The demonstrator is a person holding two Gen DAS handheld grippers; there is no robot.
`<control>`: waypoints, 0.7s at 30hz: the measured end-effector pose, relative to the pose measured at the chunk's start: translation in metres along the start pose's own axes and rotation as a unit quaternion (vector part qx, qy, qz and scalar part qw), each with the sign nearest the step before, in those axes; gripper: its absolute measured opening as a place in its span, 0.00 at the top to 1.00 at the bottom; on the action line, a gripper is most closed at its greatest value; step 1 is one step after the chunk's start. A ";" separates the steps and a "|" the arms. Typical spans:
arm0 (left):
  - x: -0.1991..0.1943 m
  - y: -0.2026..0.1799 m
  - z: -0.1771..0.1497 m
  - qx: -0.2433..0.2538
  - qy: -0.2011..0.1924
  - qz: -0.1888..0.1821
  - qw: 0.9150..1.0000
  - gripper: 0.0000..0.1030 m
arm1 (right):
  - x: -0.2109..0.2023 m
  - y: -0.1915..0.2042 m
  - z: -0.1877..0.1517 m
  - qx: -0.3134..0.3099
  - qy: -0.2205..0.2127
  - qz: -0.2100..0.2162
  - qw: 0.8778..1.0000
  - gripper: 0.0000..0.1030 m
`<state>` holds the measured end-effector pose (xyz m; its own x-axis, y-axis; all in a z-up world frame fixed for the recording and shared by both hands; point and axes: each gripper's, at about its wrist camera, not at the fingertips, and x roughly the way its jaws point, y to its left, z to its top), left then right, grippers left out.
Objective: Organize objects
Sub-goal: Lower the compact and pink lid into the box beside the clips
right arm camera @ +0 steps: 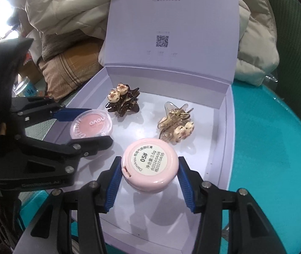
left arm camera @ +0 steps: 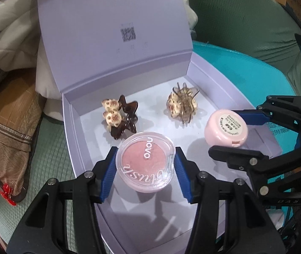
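Here, two handheld grippers hang over an open lilac gift box (right arm camera: 224, 127) that rests on a teal surface (right arm camera: 277, 148). The box's hinged lid (right arm camera: 171, 21) stands upright at the back, with a small square code printed on its inner face.

The left gripper (left arm camera: 145, 169) is clamped on a clear-lidded blush compact (left arm camera: 145, 166), its blue pads (left arm camera: 108, 174) pressing both sides; the lid faces up and shows a pink powder pan with white lettering. The compact is held over the box's near-left part, and whether it touches the white floor cannot be told.

The right gripper (right arm camera: 150, 176) is clamped the same way on a round pink compact (right arm camera: 150, 165), which is turned so that a white label marked "05#" faces up. It is held over the near-right part of the box, just beside the blush compact.

Two hair claw clips lie farther back on the box floor, apart from each other. The dark brown clip (right arm camera: 122, 101) with cream flowers is at the left, and the clear amber clip (right arm camera: 175, 124) with cream flowers is at the right.

Behind the box are a pale padded coat (right arm camera: 65, 10) and a tan cushion (right arm camera: 72, 67).
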<state>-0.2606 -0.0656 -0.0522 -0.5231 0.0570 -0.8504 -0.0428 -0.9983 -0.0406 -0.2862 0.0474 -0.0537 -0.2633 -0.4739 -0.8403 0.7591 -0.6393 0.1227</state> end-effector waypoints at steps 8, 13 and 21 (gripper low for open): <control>0.017 -0.004 0.001 0.016 0.027 0.001 1.000 0.51 | 0.012 -0.002 -0.001 -0.014 0.036 -0.011 0.999 0.49; 0.017 -0.007 0.001 0.023 0.029 0.001 0.999 0.51 | 0.024 0.004 0.006 -0.038 0.064 -0.022 0.997 0.50; 0.020 -0.008 0.003 0.029 0.044 0.017 0.998 0.51 | 0.041 0.009 0.016 -0.062 0.082 -0.055 0.993 0.49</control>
<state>-0.2734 -0.0569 -0.0677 -0.4488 0.0199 -0.8934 -0.0779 -0.9968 0.0169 -0.2995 0.0122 -0.0780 -0.2556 -0.2942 -0.9209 0.8009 -0.5980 -0.0313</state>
